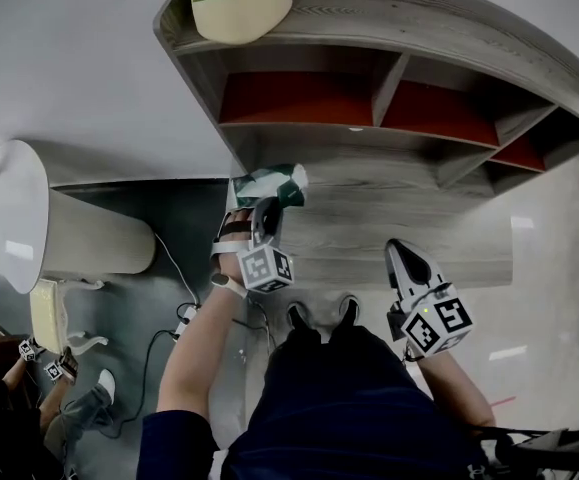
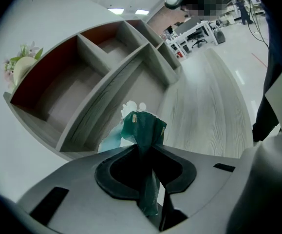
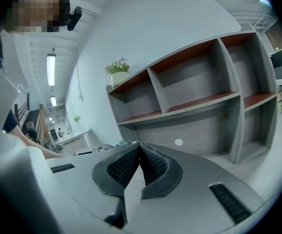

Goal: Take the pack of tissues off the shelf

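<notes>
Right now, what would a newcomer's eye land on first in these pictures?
First, the green pack of tissues, pinched by its wrapper in the left gripper and held out in front of the grey shelf. Next, that shelf's compartments with red back panels, and the potted plant on its top at the left end. The right gripper is shut on nothing, at the person's right.

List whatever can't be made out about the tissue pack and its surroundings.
Pack of tissues, left gripper view: its print is too small to read, and the left claw covers part of it.
Potted plant, head view: leaves cut off by the top edge.
</notes>
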Tool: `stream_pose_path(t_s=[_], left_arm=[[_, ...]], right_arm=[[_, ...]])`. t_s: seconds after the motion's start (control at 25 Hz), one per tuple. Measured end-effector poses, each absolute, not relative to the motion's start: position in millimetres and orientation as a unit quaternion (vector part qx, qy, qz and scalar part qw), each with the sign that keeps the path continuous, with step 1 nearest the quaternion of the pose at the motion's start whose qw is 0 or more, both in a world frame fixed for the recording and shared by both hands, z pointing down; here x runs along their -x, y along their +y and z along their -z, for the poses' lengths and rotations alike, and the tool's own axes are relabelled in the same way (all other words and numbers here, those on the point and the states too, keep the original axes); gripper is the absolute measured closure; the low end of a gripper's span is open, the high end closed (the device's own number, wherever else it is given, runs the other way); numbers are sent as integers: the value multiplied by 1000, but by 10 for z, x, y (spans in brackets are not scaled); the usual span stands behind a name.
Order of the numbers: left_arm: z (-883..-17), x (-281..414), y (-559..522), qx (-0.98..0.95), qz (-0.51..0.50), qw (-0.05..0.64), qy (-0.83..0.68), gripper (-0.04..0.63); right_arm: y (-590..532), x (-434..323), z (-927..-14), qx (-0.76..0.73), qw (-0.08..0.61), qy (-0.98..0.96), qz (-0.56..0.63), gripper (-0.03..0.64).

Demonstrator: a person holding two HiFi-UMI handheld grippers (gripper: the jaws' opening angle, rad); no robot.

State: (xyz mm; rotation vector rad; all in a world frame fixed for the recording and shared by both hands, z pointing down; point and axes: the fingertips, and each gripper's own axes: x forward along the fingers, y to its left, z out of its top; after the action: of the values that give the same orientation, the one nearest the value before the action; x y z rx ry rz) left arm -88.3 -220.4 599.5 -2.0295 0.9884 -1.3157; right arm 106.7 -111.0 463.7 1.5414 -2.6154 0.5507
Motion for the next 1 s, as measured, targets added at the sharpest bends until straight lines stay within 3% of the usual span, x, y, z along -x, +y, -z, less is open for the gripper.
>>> stream_pose_path(t_s=[1.0], left_arm=[[-7208, 903, -2442, 778, 515, 199, 300, 503]], right_arm=[[-1326, -1024, -4923, -514, 58, -830, -208, 606]])
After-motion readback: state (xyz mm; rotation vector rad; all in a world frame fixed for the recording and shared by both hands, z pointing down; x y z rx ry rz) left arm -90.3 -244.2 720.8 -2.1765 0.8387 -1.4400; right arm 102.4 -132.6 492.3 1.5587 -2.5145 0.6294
